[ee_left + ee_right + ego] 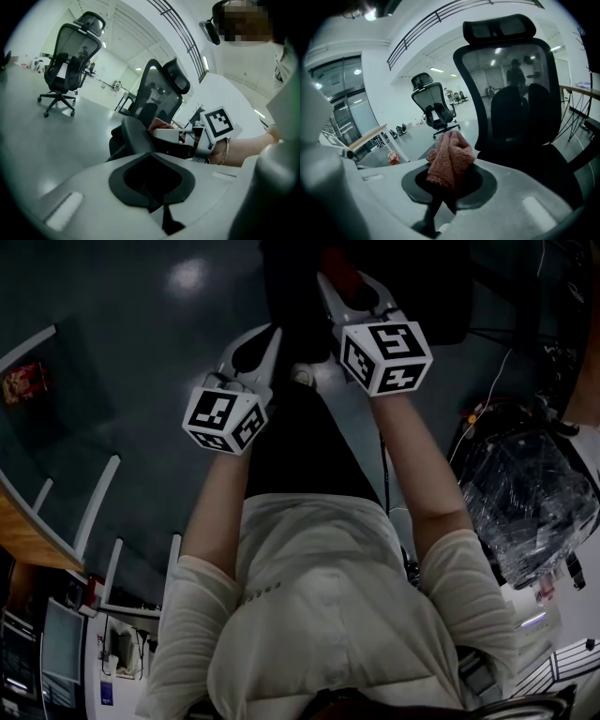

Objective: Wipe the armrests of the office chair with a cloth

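Right hand-held gripper [445, 194] clamps cloth [450, 159] | left hand-held gripper [152, 187] closed | office chair [511, 93] | floor [141, 362] seemingly glossy

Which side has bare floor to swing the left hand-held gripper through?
Left side: open floor runs from the left hand-held gripper out to the white rails. Right of the right hand-held gripper, which holds the cloth, it is crowded by cables and a plastic-wrapped bundle. The office chair blocks straight ahead.
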{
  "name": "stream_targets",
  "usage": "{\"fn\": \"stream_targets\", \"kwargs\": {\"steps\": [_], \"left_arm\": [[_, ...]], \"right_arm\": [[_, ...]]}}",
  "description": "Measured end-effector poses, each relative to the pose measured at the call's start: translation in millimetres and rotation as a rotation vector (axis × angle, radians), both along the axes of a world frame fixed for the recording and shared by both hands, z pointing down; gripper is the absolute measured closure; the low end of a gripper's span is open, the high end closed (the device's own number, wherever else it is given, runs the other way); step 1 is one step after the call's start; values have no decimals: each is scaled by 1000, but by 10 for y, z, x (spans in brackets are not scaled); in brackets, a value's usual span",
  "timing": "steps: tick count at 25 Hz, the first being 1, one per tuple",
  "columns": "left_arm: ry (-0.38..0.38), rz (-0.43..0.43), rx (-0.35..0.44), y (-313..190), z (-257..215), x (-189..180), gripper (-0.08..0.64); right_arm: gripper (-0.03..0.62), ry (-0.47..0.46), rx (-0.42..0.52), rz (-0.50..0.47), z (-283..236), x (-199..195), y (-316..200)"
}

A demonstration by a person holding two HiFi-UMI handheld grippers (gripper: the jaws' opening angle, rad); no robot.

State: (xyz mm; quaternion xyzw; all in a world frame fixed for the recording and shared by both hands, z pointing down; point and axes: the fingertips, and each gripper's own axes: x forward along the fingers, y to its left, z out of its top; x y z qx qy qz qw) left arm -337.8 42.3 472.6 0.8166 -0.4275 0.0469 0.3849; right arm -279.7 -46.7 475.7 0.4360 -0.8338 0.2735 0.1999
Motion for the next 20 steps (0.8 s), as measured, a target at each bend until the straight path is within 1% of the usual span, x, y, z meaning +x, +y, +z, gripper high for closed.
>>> {"fn": "stream_targets", "kwargs": {"steps": [3, 7, 11, 14, 20], "left_arm": [[20, -4, 17, -9, -12, 2, 543], [11, 10, 43, -23, -21, 4, 543], [-10, 71, 87, -40, -48, 79, 543], [-10, 104, 101, -68, -65, 150, 544], [3, 96, 120, -62, -65, 135, 543]], "right_arm": [[545, -5, -13, 5, -6, 42, 220], [545, -13, -23, 4, 2, 57, 429], [545, -18, -36, -3, 13, 78, 665], [545, -14, -49, 0, 34, 137, 872], [545, -26, -88, 23, 46, 182, 1255]]}}
